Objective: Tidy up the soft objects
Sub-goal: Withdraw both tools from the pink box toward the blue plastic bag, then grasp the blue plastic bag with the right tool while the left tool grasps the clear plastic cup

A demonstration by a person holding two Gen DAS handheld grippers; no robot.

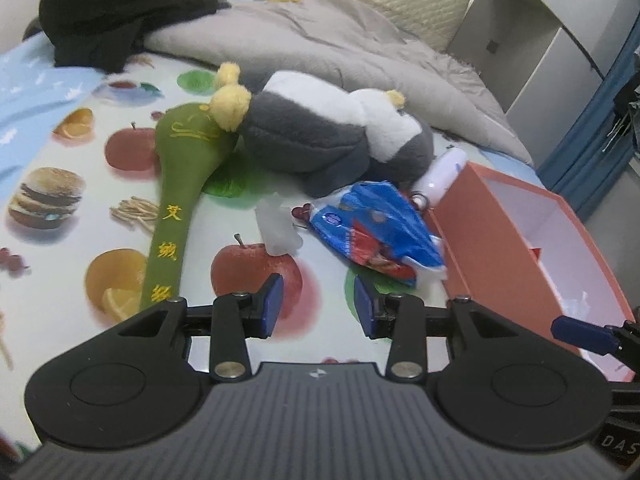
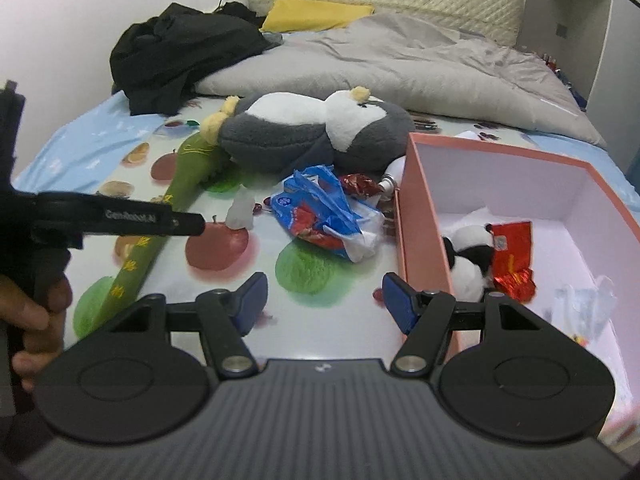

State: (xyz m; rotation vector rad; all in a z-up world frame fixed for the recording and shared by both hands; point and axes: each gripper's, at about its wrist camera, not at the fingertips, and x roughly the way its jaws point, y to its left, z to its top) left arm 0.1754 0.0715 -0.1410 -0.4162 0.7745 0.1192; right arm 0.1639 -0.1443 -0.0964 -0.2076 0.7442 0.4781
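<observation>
A big grey-and-white penguin plush (image 1: 320, 136) (image 2: 312, 128) lies on the fruit-print sheet. A long green plush stick (image 1: 176, 200) (image 2: 160, 232) lies to its left. In front of it is a crumpled blue plastic bag (image 1: 376, 228) (image 2: 324, 216). On the right stands a pink box (image 1: 500, 248) (image 2: 416, 200), holding a small panda plush (image 2: 468, 264) and a red packet (image 2: 512, 256). My left gripper (image 1: 319, 306) is open and empty above the sheet, short of the bag. My right gripper (image 2: 326, 302) is open and empty beside the box's left wall.
A small translucent white lump (image 1: 278, 226) and a white bottle (image 1: 444, 172) lie near the bag. Black clothes (image 2: 180, 56), a grey duvet (image 2: 400, 64) and a yellow pillow (image 2: 316, 14) fill the back of the bed. A white cabinet (image 1: 532, 40) stands right.
</observation>
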